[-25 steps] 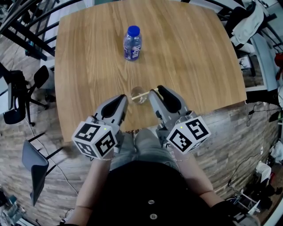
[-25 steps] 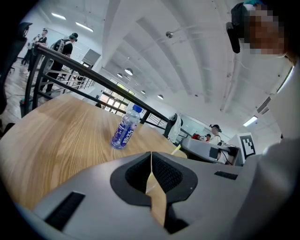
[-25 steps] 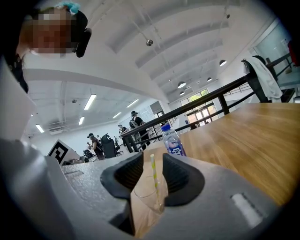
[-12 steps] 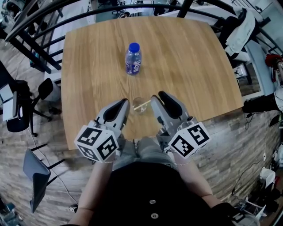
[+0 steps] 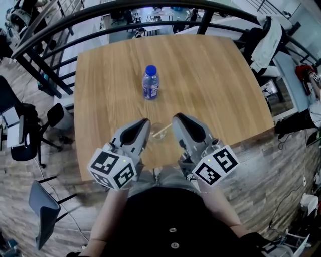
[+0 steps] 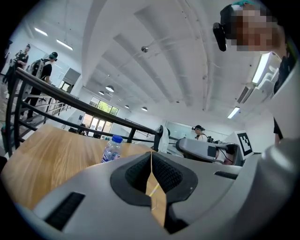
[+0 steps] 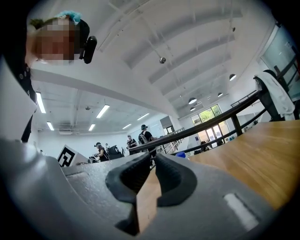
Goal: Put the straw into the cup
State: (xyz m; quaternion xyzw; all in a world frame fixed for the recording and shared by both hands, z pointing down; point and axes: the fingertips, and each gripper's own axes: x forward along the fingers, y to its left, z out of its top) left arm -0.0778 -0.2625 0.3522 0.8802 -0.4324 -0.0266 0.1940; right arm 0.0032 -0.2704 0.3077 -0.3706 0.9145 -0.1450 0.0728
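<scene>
A clear cup [image 5: 157, 131] stands near the front edge of the wooden table [image 5: 215, 75]. A pale yellow straw [image 5: 163, 131] leans in it towards the right. My left gripper [image 5: 144, 122] hovers just left of the cup and my right gripper [image 5: 175, 118] just right of it, neither touching it. In the left gripper view my left gripper [image 6: 151, 154] is shut and empty, and the straw [image 6: 153, 190] shows below through the gap behind its tips. My right gripper [image 7: 153, 161] has just been closing; its jaws stand together with nothing between them.
A blue-capped water bottle [image 5: 150, 83] stands upright mid-table, beyond the cup. A dark railing [image 5: 125, 10] curves behind the table. Chairs [image 5: 25, 130] stand on the floor at the left. A white jacket [image 5: 266, 40] hangs at the right. People stand in the far background.
Both grippers have risen away from the table beside the cup, and the table looks smaller in the head view. The straw stays in the cup.
</scene>
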